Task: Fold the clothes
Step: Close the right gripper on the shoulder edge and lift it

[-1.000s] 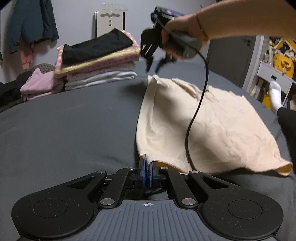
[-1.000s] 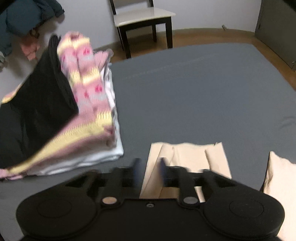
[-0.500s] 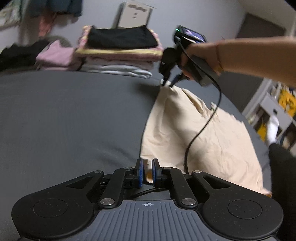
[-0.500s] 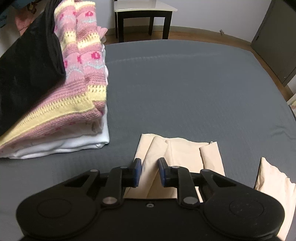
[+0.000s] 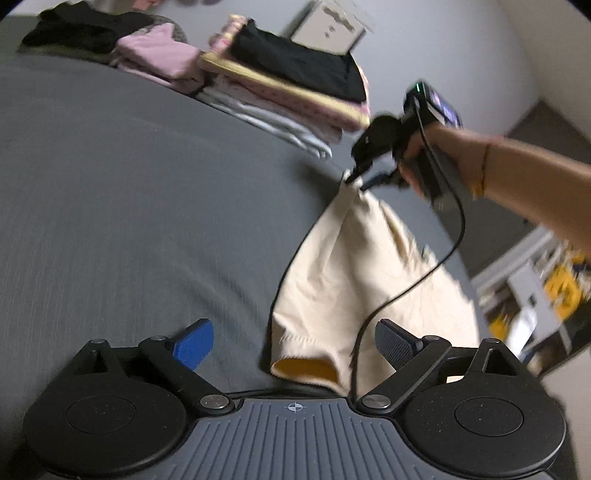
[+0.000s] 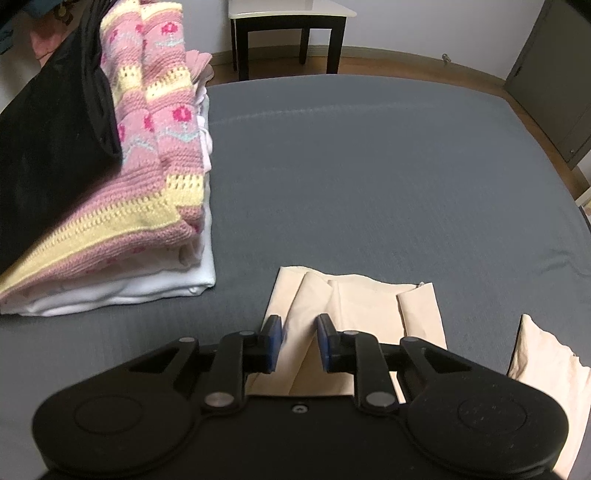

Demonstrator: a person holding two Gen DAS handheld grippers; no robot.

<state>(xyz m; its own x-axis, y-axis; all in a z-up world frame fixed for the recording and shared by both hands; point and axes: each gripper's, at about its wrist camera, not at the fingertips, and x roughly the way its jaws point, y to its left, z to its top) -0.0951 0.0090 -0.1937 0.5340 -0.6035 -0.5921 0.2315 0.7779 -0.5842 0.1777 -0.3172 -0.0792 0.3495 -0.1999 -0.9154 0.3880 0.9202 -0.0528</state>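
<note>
Cream garment [image 5: 354, 280] lies on the dark grey bed [image 5: 129, 206], far end bunched and lifted slightly, near hem showing a yellowish inside, just ahead of the left tongs [image 5: 293, 341]. Left tongs wide apart, blue pad on one side and dark pad on the other, nothing between them, garment hem sits in the gap but not touched. Right tongs [image 6: 297, 341] partly spread, blue pads either side of a folded cream strip; in the left wrist view their tips [image 5: 356, 179] are at the garment's far peak, whether the cloth is pinched can't be told. A hand [image 5: 424, 158] grips the right tool, black cable [image 5: 417, 280] trailing over the garment. In the right wrist view the cream folds [image 6: 354, 299] lie flat on the bed, another cream piece [image 6: 546, 369] off to the right. Folded stack [image 6: 110, 184] beside it: black item on top, pink-yellow knit, white underneath. Chair [image 6: 291, 22] beyond the bed, view blurred at edges.
</note>
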